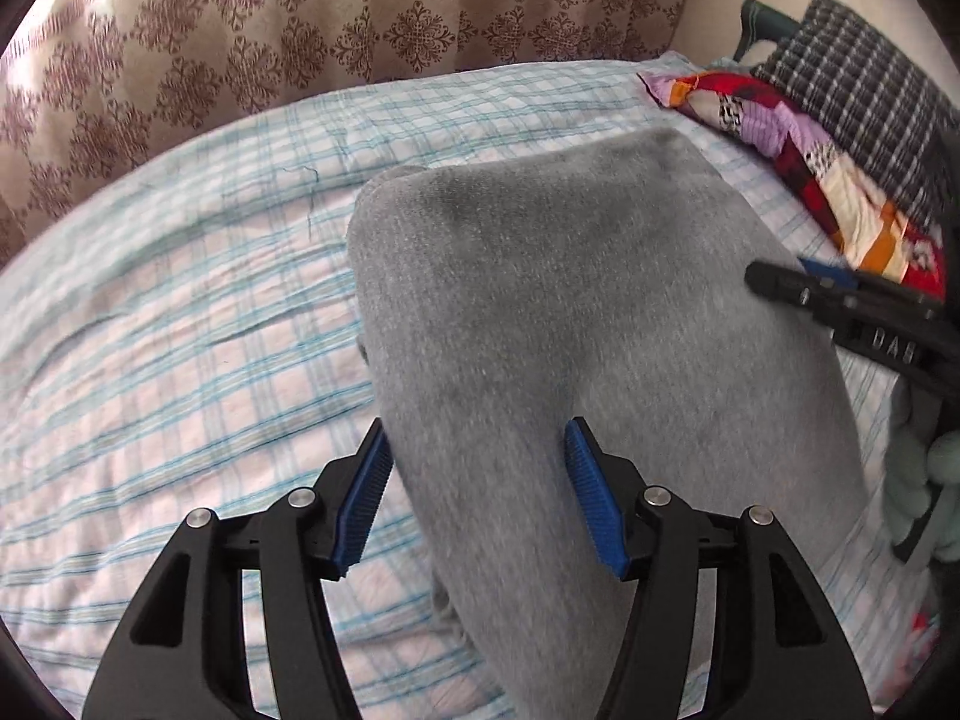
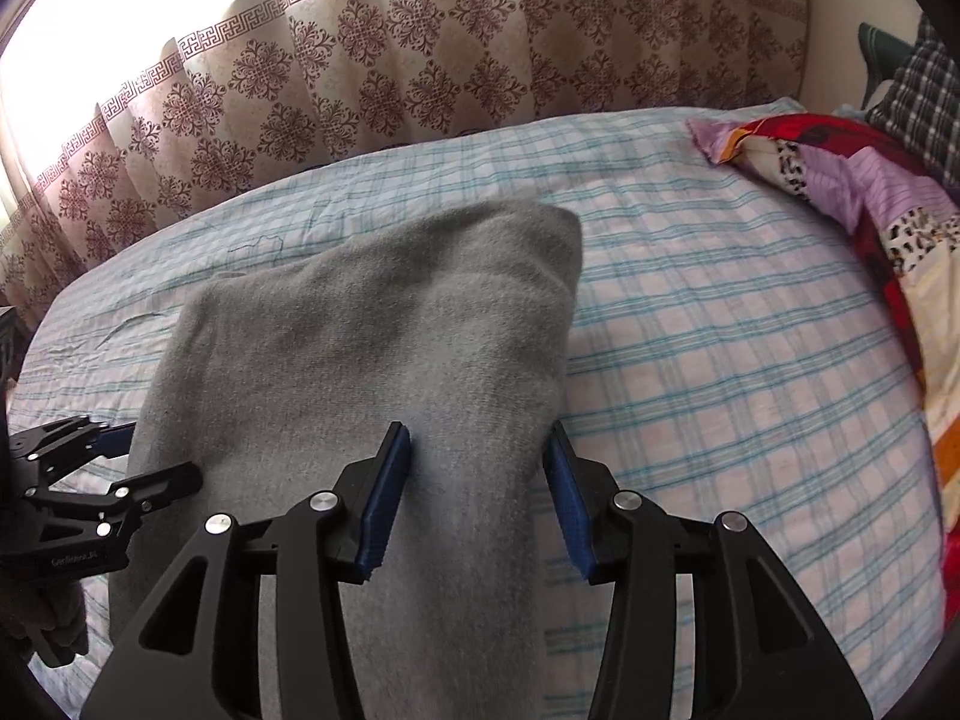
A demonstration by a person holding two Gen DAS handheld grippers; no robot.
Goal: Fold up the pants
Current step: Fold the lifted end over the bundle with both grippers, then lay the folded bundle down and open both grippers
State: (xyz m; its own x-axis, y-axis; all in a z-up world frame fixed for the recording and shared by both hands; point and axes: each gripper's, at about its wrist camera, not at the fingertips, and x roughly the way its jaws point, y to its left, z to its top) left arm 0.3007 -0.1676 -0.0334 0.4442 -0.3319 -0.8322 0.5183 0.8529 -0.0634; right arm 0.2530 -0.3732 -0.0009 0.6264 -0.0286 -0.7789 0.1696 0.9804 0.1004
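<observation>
Grey pants (image 1: 570,300) lie folded into a long pad on the checked bed sheet (image 1: 180,330). My left gripper (image 1: 477,423) hovers over their near left edge, open, with cloth under the gap and its blue pads clear of it. In the right wrist view the pants (image 2: 372,348) run away from me. My right gripper (image 2: 477,427) stands open over their near right edge, its pads not pressing. Each gripper shows in the other's view: the right gripper (image 1: 786,276) at the pants' right side, the left gripper (image 2: 159,453) at their left side.
A patchwork quilt (image 1: 810,168) (image 2: 870,210) and a dark checked pillow (image 1: 858,90) lie along the bed's right side. A patterned curtain (image 2: 390,72) hangs behind the far edge. A pale gloved hand (image 1: 918,480) holds the right gripper. Sheet (image 2: 720,390) shows right of the pants.
</observation>
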